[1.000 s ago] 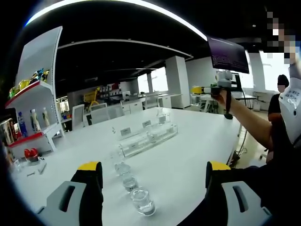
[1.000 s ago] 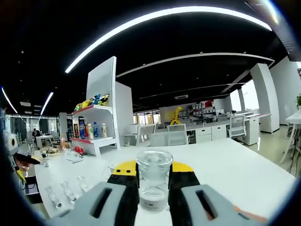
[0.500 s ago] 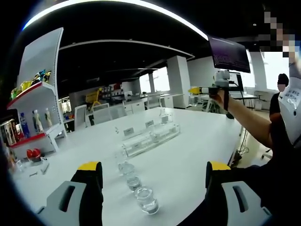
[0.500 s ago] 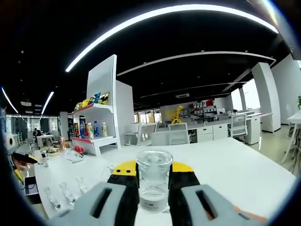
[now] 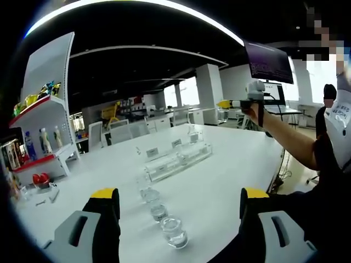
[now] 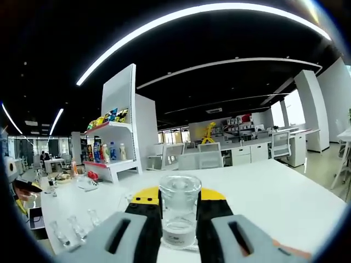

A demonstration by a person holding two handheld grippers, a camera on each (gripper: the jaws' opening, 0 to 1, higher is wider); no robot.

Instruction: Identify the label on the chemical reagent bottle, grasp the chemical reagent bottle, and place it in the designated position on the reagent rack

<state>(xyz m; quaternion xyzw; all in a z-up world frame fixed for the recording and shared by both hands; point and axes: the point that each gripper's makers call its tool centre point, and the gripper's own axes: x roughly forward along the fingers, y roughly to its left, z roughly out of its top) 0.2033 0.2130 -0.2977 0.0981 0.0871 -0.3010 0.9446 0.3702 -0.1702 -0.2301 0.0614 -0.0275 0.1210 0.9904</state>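
The right gripper (image 6: 178,211) was clenched on a clear glass bottle (image 6: 179,213), its yellow-tipped jaws pressed against both sides of it, and held the bottle upright above the white table (image 6: 263,200). In the left gripper view the same gripper (image 5: 226,103) showed far off at the end of the person's outstretched arm (image 5: 285,139), raised well above the table. The left gripper (image 5: 178,200) stood released, its two jaws wide apart with nothing between them, low over the near edge of the table. Just ahead of it three small clear bottles (image 5: 174,231) stood in a short row on the tabletop. Beyond them, near the middle of the table, lay a long clear rack (image 5: 178,160) with small label cards standing behind it. A white shelf unit (image 6: 112,159) holding coloured bottles and packets stood past the table's far side, with desks and chairs further back.
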